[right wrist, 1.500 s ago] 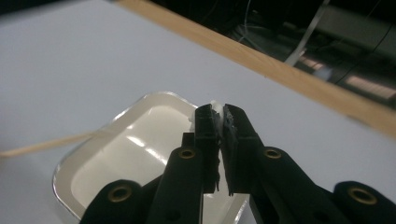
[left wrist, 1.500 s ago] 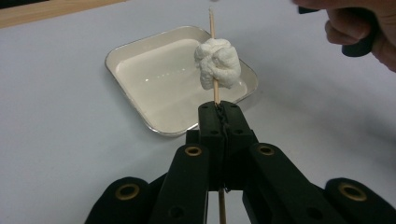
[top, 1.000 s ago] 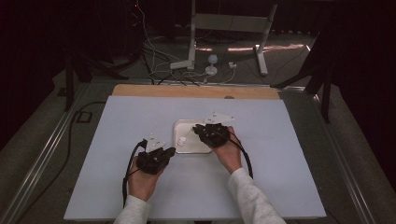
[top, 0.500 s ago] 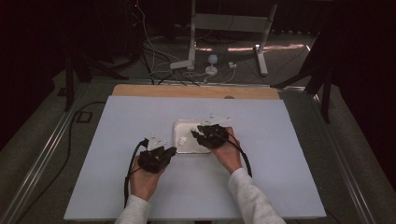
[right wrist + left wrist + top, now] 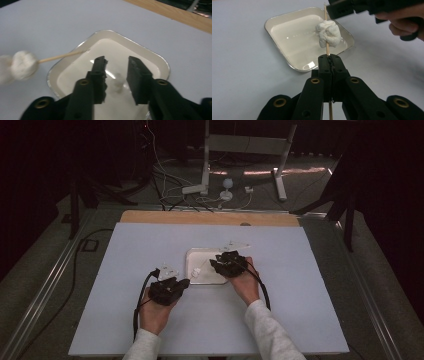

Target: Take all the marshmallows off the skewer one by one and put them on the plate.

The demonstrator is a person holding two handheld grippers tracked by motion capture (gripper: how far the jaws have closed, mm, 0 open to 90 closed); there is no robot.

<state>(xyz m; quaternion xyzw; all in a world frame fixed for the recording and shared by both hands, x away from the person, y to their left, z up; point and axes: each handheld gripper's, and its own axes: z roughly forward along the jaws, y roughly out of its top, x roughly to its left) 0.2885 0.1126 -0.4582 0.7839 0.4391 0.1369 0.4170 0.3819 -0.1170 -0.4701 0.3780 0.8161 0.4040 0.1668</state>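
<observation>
While the left gripper (image 5: pixel 329 63) clamps its fingers (image 5: pixel 338 67) on the lower part of a thin wooden skewer (image 5: pixel 327 48), a white marshmallow (image 5: pixel 328 33) sits threaded on the skewer, raised above the near corner of the white tray (image 5: pixel 277 21) that rests on the pale worktop (image 5: pixel 239 70). The right gripper (image 5: pixel 116 67) hovers over the tray interior, its fingers (image 5: pixel 136 75) having just been opening and now parted with nothing between them. In the right gripper view, the skewer tip extends across the tray rim.
</observation>
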